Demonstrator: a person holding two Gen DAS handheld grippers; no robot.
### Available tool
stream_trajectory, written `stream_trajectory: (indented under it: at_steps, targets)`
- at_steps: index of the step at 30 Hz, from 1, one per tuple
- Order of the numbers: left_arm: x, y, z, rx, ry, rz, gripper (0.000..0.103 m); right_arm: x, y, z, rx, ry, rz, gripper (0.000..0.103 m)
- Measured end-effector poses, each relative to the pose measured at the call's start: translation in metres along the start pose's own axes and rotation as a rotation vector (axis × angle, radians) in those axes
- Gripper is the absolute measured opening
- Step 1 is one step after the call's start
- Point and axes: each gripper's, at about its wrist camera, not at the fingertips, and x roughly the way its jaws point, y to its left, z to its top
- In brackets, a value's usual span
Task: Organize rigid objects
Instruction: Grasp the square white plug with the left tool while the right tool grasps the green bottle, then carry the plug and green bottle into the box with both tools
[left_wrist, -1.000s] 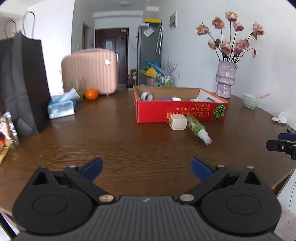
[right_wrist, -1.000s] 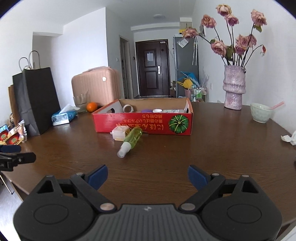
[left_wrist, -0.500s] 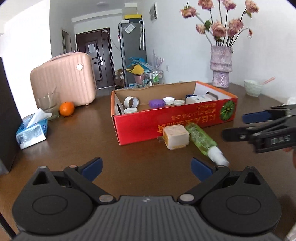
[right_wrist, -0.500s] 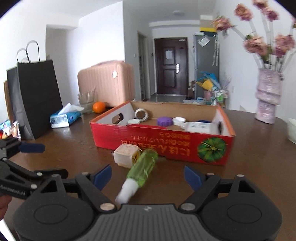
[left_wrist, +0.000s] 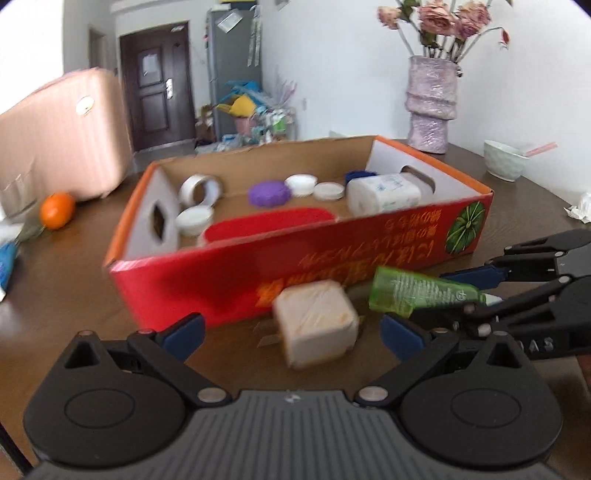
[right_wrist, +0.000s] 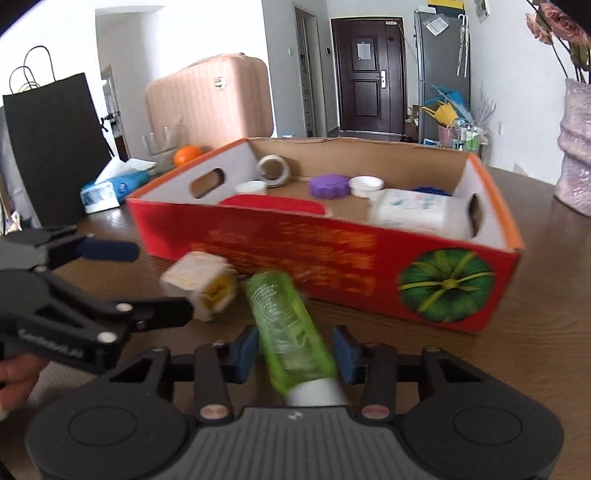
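Box (left_wrist: 229, 291) part-filled; bottle (right_wrist: 291, 332) and cube (left_wrist: 314, 326) remain outside.
My right tongs (right_wrist: 295, 354) have been closing around the bottle, not yet clamped; left tongs (left_wrist: 291, 332) gape.

A translucent green plastic spray bottle (right_wrist: 291, 332) lay on its side before the red cardboard box (right_wrist: 369, 266). A cream cube-shaped plug adapter (left_wrist: 317, 328) sat just beside it.

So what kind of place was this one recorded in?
Most likely a lived-in home: a wooden dining table with a vase of flowers, a fridge by the entrance door, and a pink suitcase.
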Motion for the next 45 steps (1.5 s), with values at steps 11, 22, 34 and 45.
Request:
stream_trajectory:
  at_steps: [11, 22, 34, 45]
  targets:
    - [0.021, 0.012, -0.003, -0.107, -0.021, -0.066, 0.077, 0.005, -0.012, -0.005, -0.042, -0.035, 0.009, 0.031]
    - [0.02, 0.015, -0.006, -0.123, 0.005, -0.094, 0.065, 0.006, -0.022, -0.003, 0.001, -0.044, -0.011, 0.031]
    - [-0.02, 0.011, -0.019, -0.105, -0.044, 0.007, 0.063, -0.01, -0.005, -0.009, -0.036, -0.115, -0.04, 0.03]
    - [-0.116, 0.019, -0.059, -0.164, -0.109, 0.058, 0.062, -0.07, 0.038, -0.036, -0.061, -0.171, -0.057, 0.03]
